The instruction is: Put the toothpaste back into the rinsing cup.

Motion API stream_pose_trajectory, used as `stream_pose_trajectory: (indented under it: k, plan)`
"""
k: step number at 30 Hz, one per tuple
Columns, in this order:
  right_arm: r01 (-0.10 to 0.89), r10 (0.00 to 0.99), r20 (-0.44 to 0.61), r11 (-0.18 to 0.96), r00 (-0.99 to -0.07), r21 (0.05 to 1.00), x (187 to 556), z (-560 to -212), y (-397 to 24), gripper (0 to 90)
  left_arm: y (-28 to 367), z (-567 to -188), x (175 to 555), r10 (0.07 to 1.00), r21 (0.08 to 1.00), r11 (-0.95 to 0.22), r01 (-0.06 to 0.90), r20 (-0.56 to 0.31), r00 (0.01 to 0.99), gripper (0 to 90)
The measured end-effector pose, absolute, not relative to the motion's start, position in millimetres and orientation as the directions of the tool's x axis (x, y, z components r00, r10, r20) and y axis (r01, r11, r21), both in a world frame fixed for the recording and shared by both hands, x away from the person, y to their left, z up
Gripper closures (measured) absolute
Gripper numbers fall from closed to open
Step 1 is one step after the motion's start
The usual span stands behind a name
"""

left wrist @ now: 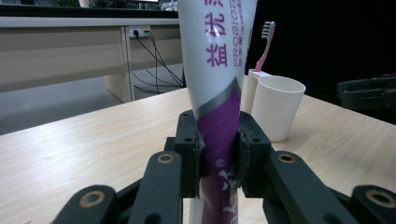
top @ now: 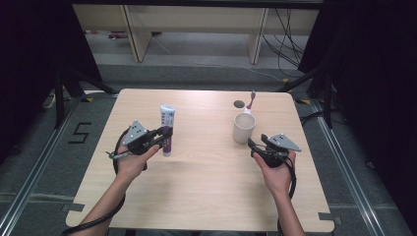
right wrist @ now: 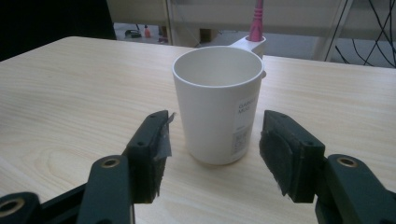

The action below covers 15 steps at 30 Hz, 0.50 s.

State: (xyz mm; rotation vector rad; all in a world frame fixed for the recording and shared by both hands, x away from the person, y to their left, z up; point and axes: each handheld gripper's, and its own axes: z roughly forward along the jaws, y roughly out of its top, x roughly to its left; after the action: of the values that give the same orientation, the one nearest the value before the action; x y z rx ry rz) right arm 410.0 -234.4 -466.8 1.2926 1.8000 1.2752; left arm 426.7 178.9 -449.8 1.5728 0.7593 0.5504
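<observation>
High view showing the left gripper [top: 160, 136] pinching a toothpaste tube [top: 167, 129], standing upright on the table [top: 206, 196]. Left gripper view confirming it: 2 jaws pressing in on the purple lower part of the tube, 1 on each side, white printed upper part rising well above them, bottom end dropping out of sight between the jaws.

Right gripper [right wrist: 212, 149] sitting spread wide, gripping nothing, with the white cup [right wrist: 218, 102] just ahead of the jaws and centred in the gap, not touching either pad.

Guessing at what could go wrong:
- Squeezing a soft tube that low probably risking a twist or slip between the pads, since most of its length is sticking up past the grip.
- Tipping forward beyond the jaws looking likely if moved fast.
- Closing the right jaws from here maybe missing the cup, or clipping the near wall and shoving it away, since it's ahead of the pads and not between them.
- Knocking the cup also meaning disturbing the brush.

Containers: cup looking empty inside, plain white walls. Small side holder on the far side of the cup, beyond the jaws, carrying 1 pink toothbrush [left wrist: 265, 44], bristles up.
</observation>
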Motion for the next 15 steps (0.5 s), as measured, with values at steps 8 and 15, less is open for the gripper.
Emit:
stream_pose_trajectory:
  k: [8, 15]
  plan:
    - [0.342, 0.912, 0.065, 0.085, -0.405, 0.936, 408.1, -460.7, -227.9, 42.8, 172.8, -449.3, 426.3, 0.731, 0.988, -0.044, 0.151, -0.071, 0.678, 73.6]
    - [0.327, 0.906, 0.071, 0.077, -0.418, 0.942, 406.4, -455.3, -219.6, 42.8, 164.9, -448.4, 426.1, 0.720, 0.986, -0.062, 0.152, -0.061, 0.691, 73.6]
